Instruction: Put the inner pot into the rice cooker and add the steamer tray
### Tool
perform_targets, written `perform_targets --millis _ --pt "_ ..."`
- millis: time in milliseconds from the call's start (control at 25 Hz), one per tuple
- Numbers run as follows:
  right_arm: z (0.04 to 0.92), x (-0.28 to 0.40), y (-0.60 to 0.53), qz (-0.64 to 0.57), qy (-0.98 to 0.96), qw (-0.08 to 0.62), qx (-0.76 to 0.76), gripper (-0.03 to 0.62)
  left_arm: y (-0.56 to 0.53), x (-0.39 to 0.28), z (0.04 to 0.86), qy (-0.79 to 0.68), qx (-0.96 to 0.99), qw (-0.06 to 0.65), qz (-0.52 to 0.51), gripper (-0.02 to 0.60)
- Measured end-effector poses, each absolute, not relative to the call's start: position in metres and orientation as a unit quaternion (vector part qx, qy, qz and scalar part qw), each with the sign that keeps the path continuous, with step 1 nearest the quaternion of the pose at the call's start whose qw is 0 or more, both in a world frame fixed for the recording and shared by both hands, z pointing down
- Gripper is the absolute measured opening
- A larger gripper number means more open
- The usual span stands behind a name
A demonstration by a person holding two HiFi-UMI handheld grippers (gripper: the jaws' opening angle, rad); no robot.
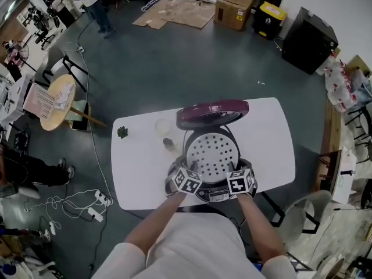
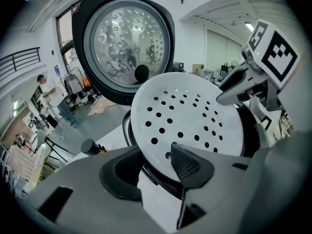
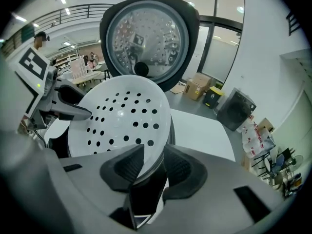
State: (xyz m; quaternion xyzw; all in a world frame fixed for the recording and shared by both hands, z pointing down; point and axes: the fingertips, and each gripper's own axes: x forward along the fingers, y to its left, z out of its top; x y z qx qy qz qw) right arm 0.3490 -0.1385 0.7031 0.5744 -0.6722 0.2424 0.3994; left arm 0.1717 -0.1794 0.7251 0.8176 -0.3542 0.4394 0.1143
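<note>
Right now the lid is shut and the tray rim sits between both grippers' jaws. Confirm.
Wrong: the lid stands open behind the tray, as the head view shows. The rim does sit between jaws on the left gripper and right gripper.

Head cam: high up, looking steeply down on the tabletop. Gripper cams: close in, along own jaws, from opposite sides; both share tray and lid.

Grey floor, white table, cardboard boxes
</note>
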Motion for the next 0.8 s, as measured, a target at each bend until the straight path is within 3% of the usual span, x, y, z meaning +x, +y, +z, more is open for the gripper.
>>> perform_targets --millis 360,800 --pt "0.716 0.355 -0.138 0.224 -0.668 0.439 0.557 0.147 -0.182 0.166 0.732 -0.369 0.801 0.099 0.46 0.247" --pt "0.701 0.356 -0.142 0.206 -0.694 0.413 0.552 0.146 -0.179 0.159 0.715 -0.4 0.813 0.136 0.401 0.261"
